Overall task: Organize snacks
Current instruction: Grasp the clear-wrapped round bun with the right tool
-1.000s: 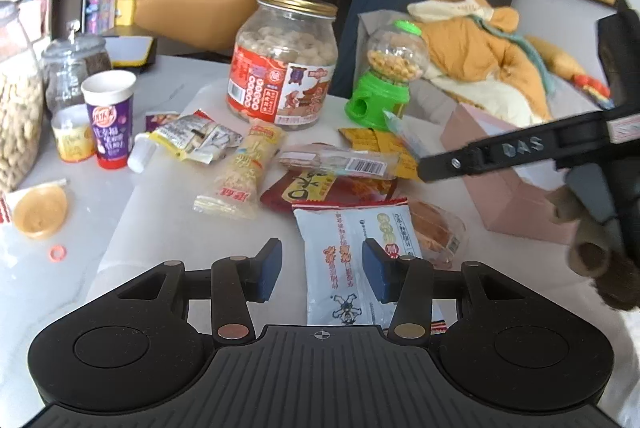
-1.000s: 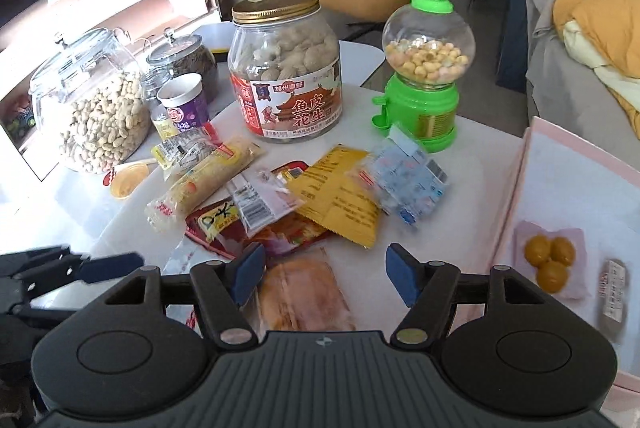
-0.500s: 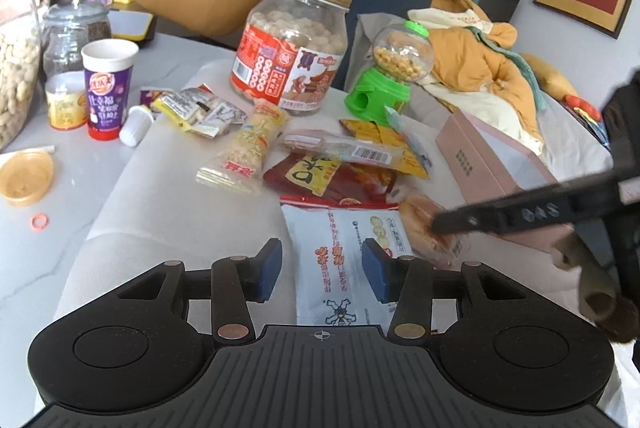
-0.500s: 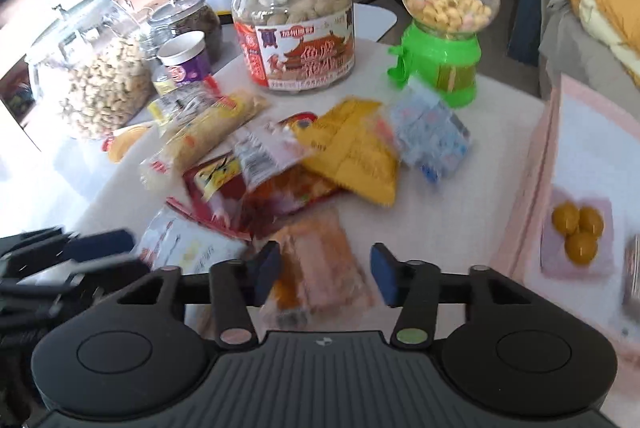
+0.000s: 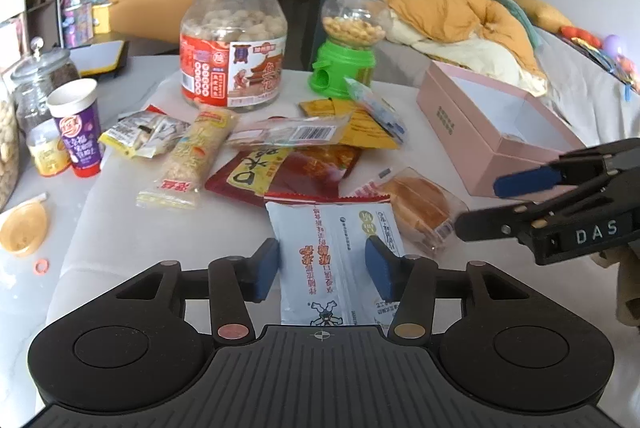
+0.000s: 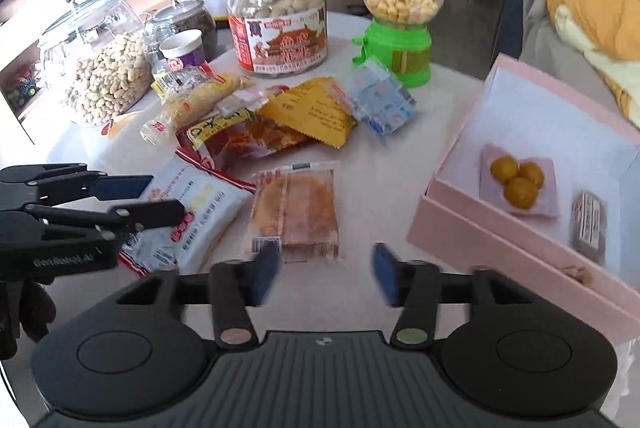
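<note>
With both claws just widened and gripping nothing, the left claw (image 5: 322,270) straddles a white snack packet (image 5: 336,252) while the pink box (image 6: 532,188) at three o'clock holds three yellow balls (image 6: 516,178) and a grey packet (image 6: 588,224).

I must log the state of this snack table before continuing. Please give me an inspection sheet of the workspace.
Surface: white table, crowded at the centre.
Job's things: white snack packet between the left fingers; wrapped cake ahead of the right fingers; red packet, yellow packet, blue packet in a loose pile; pink box open, holding three yellow balls.
Clutter: peanut jar, green candy dispenser, purple cup.
Grippers: left gripper open, jaws just opened further around the white packet; right gripper open, jaws just opened, nothing between them.
Cables: nothing seen.
Surroundings: yellow sofa, orange bedding.
</note>
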A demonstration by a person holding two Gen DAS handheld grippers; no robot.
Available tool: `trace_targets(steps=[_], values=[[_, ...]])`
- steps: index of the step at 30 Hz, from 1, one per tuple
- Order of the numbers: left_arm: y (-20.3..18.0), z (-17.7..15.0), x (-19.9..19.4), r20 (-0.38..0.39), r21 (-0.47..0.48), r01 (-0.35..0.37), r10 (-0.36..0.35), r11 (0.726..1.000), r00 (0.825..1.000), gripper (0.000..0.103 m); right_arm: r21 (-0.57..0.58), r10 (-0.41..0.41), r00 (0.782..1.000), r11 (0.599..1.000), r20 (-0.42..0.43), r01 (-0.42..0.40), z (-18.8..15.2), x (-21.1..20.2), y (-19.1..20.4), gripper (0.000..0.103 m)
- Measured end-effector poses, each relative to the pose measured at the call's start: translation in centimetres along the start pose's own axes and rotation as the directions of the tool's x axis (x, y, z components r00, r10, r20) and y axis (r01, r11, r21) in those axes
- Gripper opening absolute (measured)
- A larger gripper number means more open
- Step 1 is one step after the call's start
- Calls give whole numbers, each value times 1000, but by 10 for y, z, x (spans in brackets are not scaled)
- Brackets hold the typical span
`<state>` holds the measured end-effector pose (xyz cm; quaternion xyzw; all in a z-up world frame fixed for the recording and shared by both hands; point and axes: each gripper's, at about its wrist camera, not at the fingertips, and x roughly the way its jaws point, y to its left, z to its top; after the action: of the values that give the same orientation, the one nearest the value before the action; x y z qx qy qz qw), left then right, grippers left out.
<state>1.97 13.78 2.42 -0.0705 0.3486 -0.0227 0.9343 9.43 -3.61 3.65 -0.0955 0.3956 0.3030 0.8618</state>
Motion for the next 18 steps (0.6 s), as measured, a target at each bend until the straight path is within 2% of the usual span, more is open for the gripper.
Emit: trace_targets(steps=[3,6,7,10,13,18], values=[[1,0,-1,-6,-6,4,-4,1000,1000,54,14,17,1000,1000,16,-17,7,9,3,75],[5,-3,-4,-11,-26,16,-16,1000,1000,54,34,-11,1000,999,22,10,12,27,5,75],[7,-5,-5,-11,-38,24,-24,999,1000,54,44,-21,1000,999,21,20,11,32,5,73],[16,-8,-6,-10,-90,48,-49,995,999,55,80,27,1000,996,3,-27,7,37,6,54],[25,-9,-2,-2,-137,95,-96,986,995,56,101,9,1000,995,3,-9,-1,30,9,54],[27,-16,-2,32,-134,114,-110,984,993,56,116,-38,999,993,14,36,-17,17,14,54]])
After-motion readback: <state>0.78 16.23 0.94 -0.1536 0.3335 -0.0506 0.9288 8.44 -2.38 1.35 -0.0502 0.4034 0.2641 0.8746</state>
